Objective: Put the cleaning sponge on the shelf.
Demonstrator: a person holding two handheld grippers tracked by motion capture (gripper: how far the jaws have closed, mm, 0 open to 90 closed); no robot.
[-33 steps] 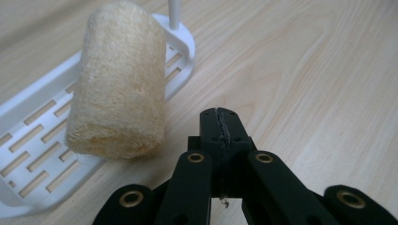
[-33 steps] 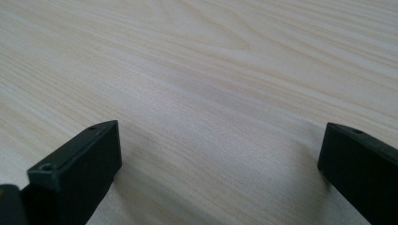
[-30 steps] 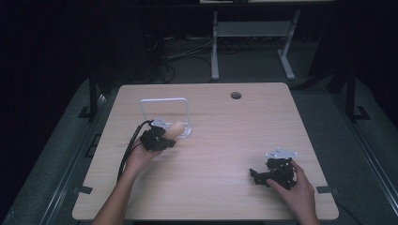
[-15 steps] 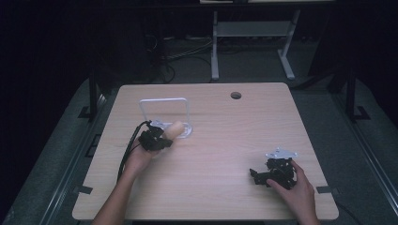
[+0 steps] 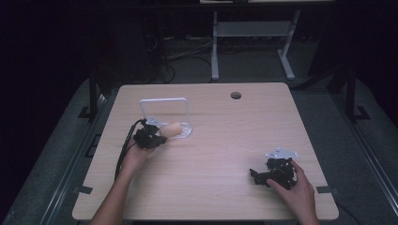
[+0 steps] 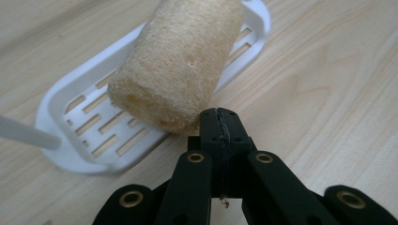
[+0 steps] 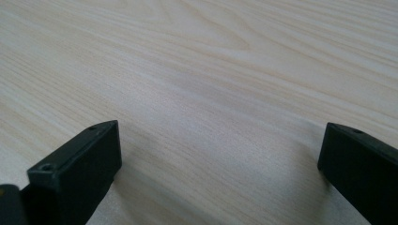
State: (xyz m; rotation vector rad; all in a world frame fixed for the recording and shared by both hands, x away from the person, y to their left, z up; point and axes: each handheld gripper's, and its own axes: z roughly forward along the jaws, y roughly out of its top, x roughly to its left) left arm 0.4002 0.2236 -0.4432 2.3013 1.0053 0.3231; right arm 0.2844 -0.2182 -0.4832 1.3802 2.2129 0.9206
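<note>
Light wooden desk [image 5: 220,140] with a small round hole [image 5: 236,95] near its far edge. On the left half, a white slotted tray [image 6: 94,126] with an upright white wire frame [image 5: 164,110] rising from it. Lying across the tray, a tan loofah roll [image 6: 176,61], one end hanging out over the tray's near rim. Left gripper [image 6: 218,123] held just beside the tray, fingers pressed fully together with nothing between them, tips right against the lower edge of the loofah's near end; actual contact probably, though hard to confirm from this angle. Black cable [image 5: 123,150] trailing from it back along the forearm. Right gripper [image 5: 256,175] low over the near right part of the desk, well apart from the tray, grey plate on top, hand [image 5: 293,190] wrapped around it. Fingers [image 7: 80,164] spread wide, bare wood grain between them.
</note>
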